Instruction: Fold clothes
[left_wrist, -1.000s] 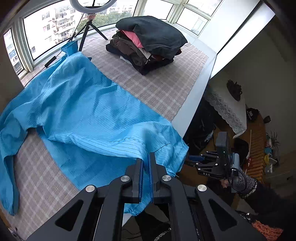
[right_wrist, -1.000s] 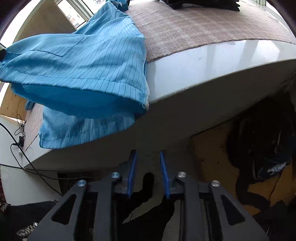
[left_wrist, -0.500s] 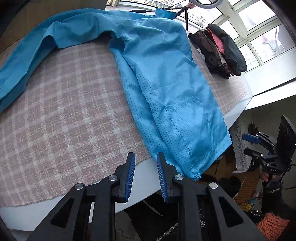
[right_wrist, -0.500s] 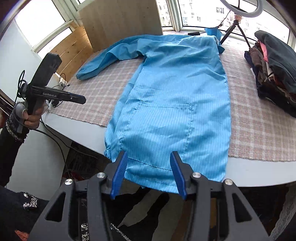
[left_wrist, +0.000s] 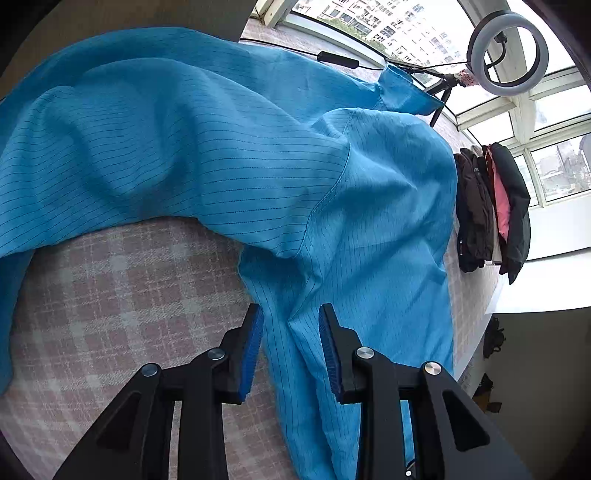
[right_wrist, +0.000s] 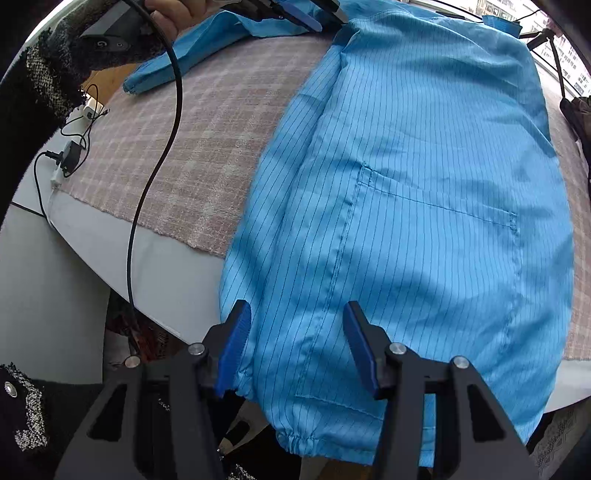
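Note:
A blue pinstriped coat (left_wrist: 354, 206) lies spread on a pink checked cloth (left_wrist: 110, 295), one sleeve (left_wrist: 110, 140) stretched out to the left. My left gripper (left_wrist: 291, 347) is open just over the coat's side edge below the armpit, with the fabric edge between its blue pads. In the right wrist view the coat (right_wrist: 424, 184) shows a patch pocket (right_wrist: 436, 236), and its gathered hem hangs over the table's front edge. My right gripper (right_wrist: 297, 347) is open, its fingers straddling the hem's left corner. The left gripper (right_wrist: 295, 13) is seen far off at the armpit.
A pile of dark and pink clothes (left_wrist: 491, 210) sits at the far right of the table. A ring light (left_wrist: 506, 48) on a tripod stands by the windows. A black cable (right_wrist: 155, 166) hangs from the person's sleeve (right_wrist: 40, 81); a charger (right_wrist: 70, 155) lies at the table's left edge.
Both grippers moved in onto the coat: the left from the table's front edge up to the armpit seam, the right down to the hem. Both jaws stand wider than before.

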